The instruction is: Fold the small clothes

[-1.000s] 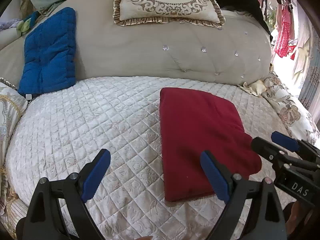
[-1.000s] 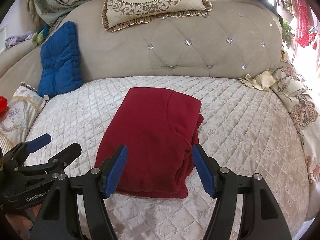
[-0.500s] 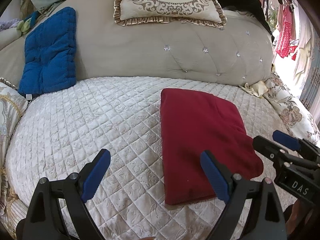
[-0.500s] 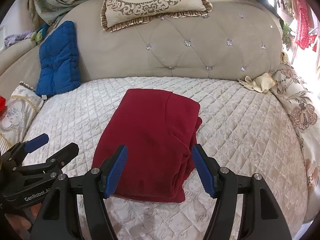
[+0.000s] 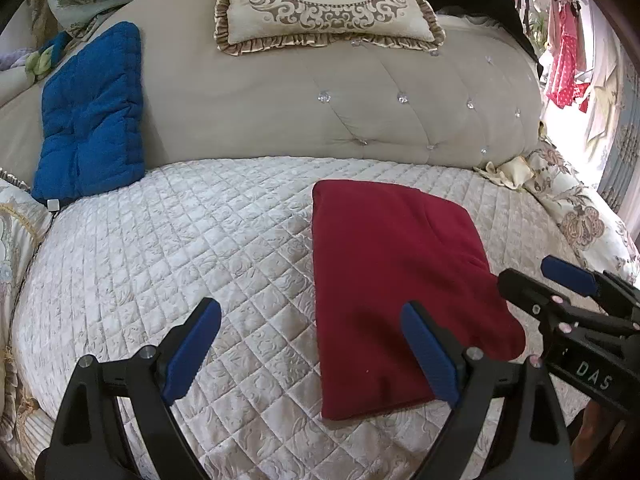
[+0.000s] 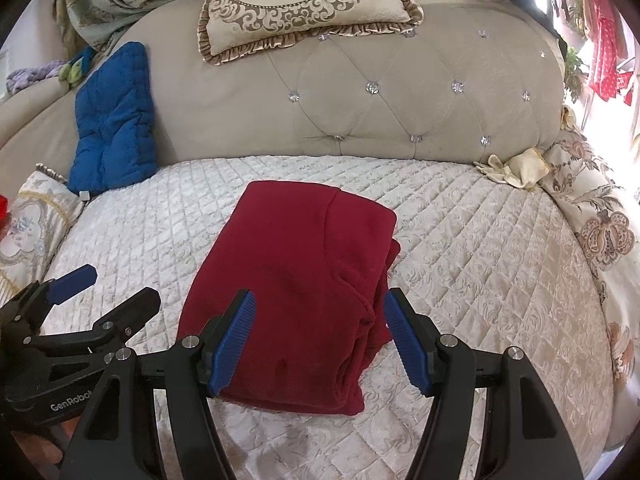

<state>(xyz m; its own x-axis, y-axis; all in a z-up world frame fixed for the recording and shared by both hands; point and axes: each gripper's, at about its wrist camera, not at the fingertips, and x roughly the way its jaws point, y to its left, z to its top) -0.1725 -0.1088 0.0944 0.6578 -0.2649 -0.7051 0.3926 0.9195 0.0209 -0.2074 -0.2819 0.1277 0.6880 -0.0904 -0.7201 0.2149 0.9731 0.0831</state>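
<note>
The left gripper (image 5: 310, 354) has its jaws spread wide with nothing between them; its right pad sits over the near-left part of the red garment (image 5: 394, 292), its left pad over the bare quilted bedspread (image 5: 168, 248). The right gripper (image 6: 318, 338) is likewise spread and empty, its pads straddling the garment's near-right portion without visibly touching it. The garment lies flat on the bedspread as a compact rectangle, well short of the tufted headboard (image 6: 400, 92), so the fold looks finished, or one halving away at most. Layered edges bunch along the garment's right side, and I cannot tell how many layers lie there or what kind of clothing it is. Its near edge is partly covered by the gripper bodies. No other unfolded clothes show near it.
</note>
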